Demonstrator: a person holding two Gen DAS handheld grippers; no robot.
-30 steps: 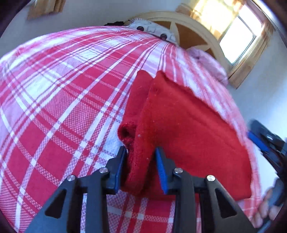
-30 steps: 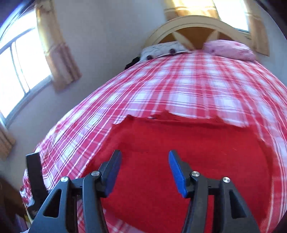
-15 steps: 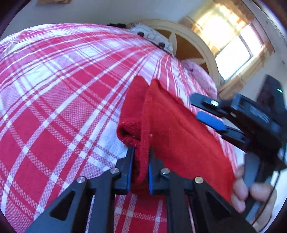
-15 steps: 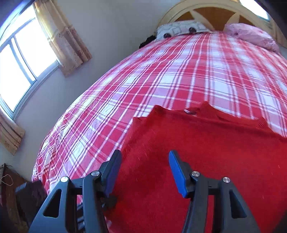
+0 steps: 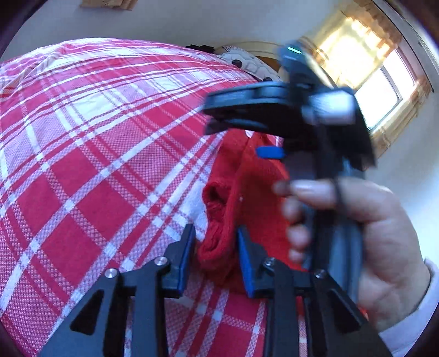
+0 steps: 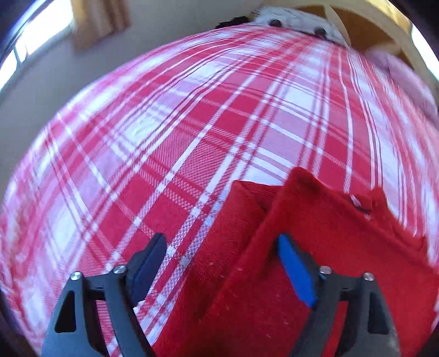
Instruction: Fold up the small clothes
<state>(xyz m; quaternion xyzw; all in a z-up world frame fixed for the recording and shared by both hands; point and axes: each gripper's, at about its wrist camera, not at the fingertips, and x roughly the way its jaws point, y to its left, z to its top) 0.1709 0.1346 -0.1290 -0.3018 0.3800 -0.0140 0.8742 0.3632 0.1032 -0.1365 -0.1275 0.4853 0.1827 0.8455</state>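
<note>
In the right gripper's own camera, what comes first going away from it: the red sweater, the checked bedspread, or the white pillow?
1. Red sweater, between the right gripper's opening jaws.
2. Checked bedspread, stretching beyond.
3. White pillow, far end by the headboard.

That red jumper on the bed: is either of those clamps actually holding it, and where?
Neither. The left gripper straddles the red jumper's bunched fold, jaws opening, pads off it. The right gripper is opening wide over its folded edge, not gripping.
</note>
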